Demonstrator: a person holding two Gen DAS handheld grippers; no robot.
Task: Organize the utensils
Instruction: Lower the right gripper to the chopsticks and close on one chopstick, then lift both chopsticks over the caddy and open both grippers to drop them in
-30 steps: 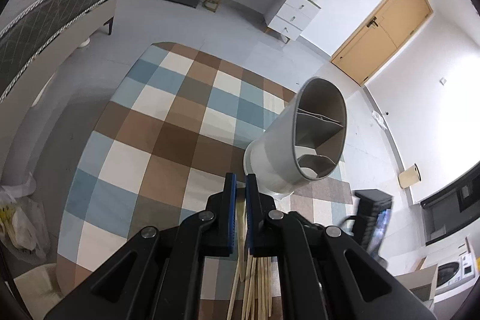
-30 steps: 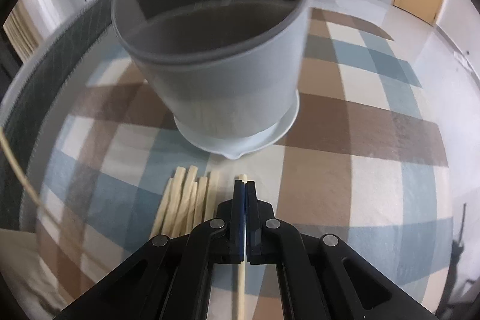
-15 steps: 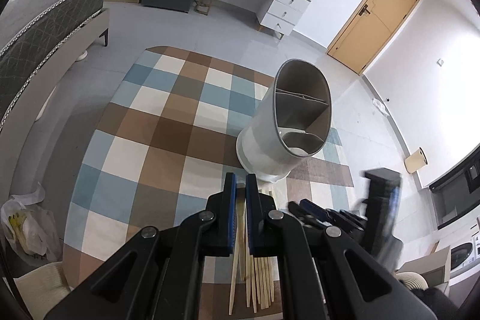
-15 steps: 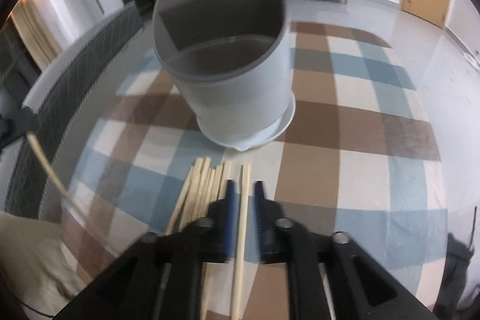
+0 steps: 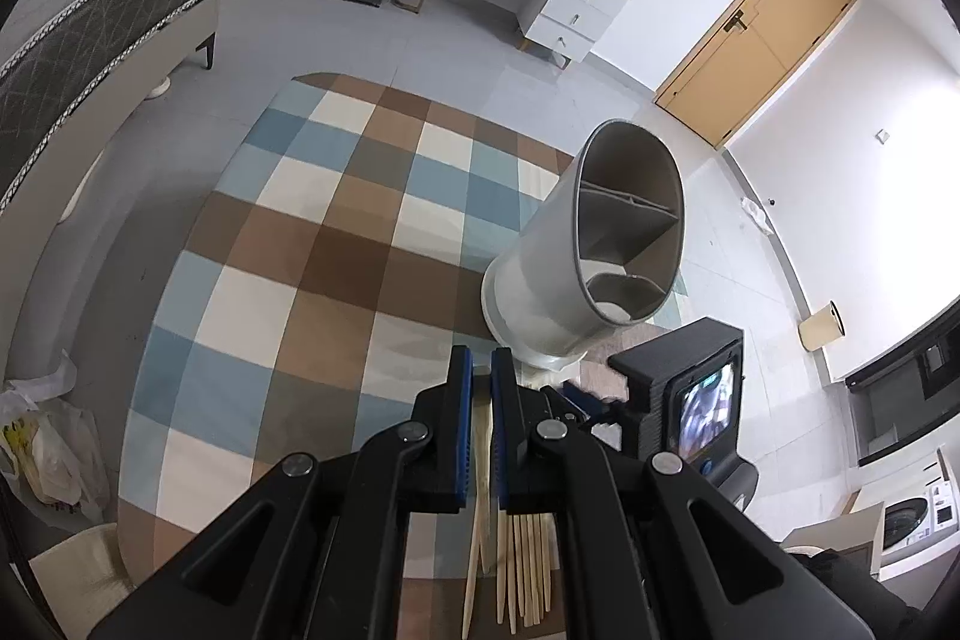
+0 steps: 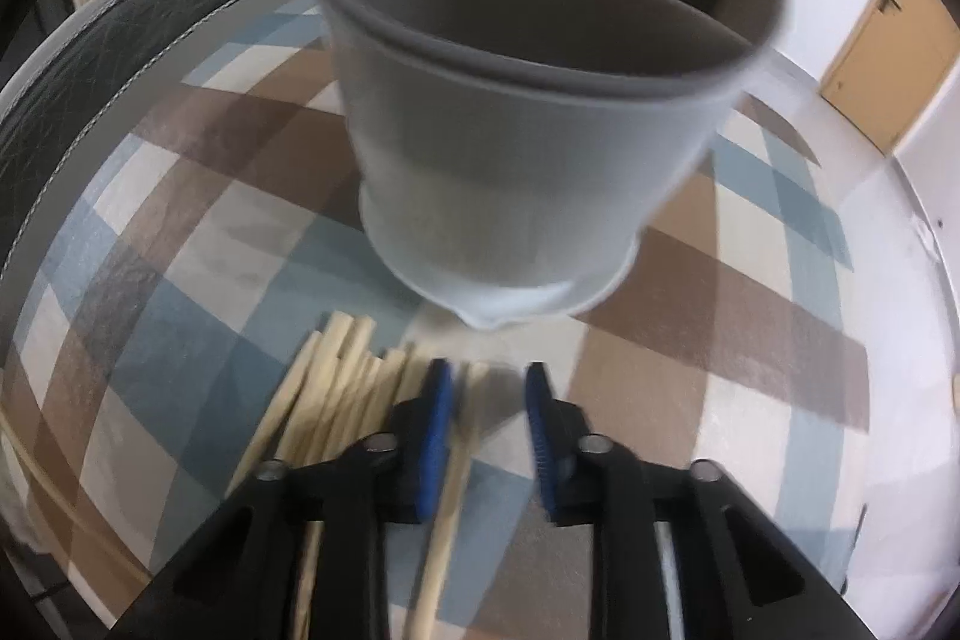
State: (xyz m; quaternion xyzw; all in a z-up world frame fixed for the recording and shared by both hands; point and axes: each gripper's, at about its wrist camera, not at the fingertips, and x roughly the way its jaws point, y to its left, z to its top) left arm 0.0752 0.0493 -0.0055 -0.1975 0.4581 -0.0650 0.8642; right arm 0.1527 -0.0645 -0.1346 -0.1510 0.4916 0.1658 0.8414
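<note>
Right wrist view: one loose chopstick point(image 6: 456, 454) lies between the jaws of the right gripper point(image 6: 486, 400), close against the left pad and clear of the right one. The jaws stand apart and are closing. More chopsticks point(image 6: 336, 382) lie in a bundle just left of the fingertips. The grey holder point(image 6: 510, 172) stands just ahead, divided inside, on a checked cloth point(image 6: 750, 310). In the left wrist view, the left gripper point(image 5: 482, 382) has its jaws almost together, clamped on a single chopstick point(image 5: 480, 436). That holder is ahead and to its right.
</note>
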